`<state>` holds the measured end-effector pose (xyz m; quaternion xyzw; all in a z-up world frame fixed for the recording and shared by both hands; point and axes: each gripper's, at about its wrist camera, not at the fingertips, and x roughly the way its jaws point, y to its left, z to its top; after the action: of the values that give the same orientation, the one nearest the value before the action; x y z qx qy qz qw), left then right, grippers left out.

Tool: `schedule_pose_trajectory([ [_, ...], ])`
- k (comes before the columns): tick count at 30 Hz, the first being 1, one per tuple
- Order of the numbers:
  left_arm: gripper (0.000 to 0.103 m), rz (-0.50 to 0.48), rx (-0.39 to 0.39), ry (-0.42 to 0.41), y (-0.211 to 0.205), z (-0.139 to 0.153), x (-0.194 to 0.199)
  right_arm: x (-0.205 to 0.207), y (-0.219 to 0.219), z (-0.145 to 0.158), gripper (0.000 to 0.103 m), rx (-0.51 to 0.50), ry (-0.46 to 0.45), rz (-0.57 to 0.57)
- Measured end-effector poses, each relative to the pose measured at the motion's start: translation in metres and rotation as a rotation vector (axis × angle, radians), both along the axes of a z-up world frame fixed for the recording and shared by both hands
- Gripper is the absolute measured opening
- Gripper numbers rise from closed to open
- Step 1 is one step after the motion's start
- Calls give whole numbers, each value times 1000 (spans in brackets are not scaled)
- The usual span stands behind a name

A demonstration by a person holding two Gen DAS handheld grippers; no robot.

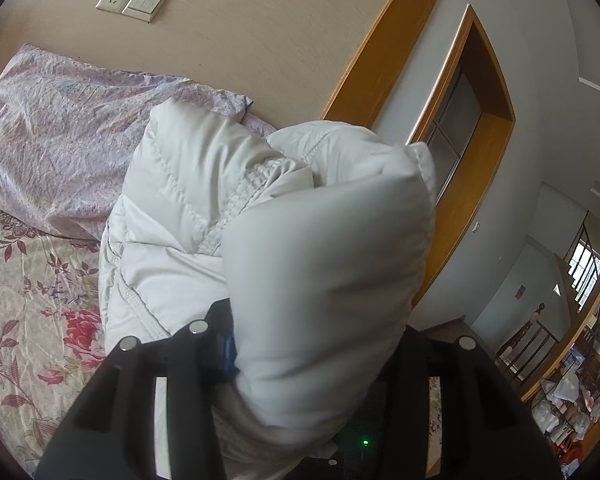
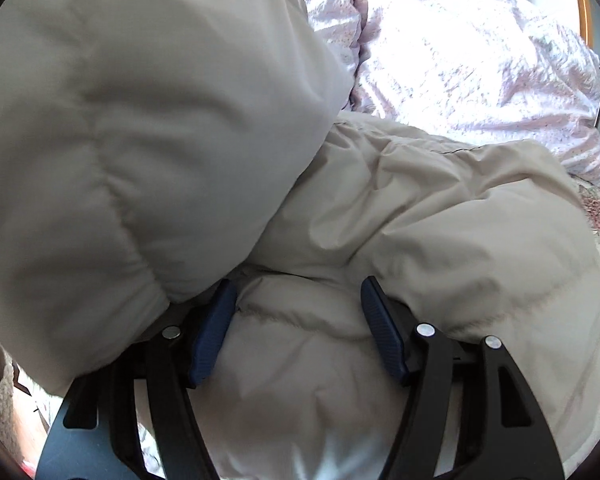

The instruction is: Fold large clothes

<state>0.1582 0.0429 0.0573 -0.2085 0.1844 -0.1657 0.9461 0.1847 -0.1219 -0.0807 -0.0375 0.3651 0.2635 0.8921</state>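
- Puffy white down jacket [image 1: 204,216] lies bunched on the bed [image 1: 32,300], toward its head end.
- Left tool [image 1: 300,360] clamped on a jacket fold.
- Right tool [image 2: 296,332] spread apart, jacket padding bulging between its blue pads [image 2: 212,332].
- Lilac pillow [image 1: 60,136] beyond, against the headboard.

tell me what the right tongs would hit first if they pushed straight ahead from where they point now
Almost certainly the white puffer jacket: the right tongs stand open with a puffy quilted section already bulging between the blue pads. The lilac pillow lies beyond it, though the depth is unclear.
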Motion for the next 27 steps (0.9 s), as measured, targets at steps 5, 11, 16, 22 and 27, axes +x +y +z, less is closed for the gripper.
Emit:
schedule_pose_trajectory([
  [5, 46, -14, 22, 14, -13, -1, 1, 10, -31, 7, 66, 21, -13, -14],
  [11, 47, -34, 45, 28, -31, -3, 2, 14, -68, 18, 66, 12, -63, -45],
  [16, 47, -49, 73, 39, -52, -10, 5, 45, -98, 20, 66, 3, -90, -99],
  [22, 48, -79, 167, 44, -94, -22, 6, 66, -154, 25, 67, 7, -92, -205],
  [27, 50, -123, 242, 79, -132, -40, 11, 73, -193, 19, 67, -11, -71, -241],
])
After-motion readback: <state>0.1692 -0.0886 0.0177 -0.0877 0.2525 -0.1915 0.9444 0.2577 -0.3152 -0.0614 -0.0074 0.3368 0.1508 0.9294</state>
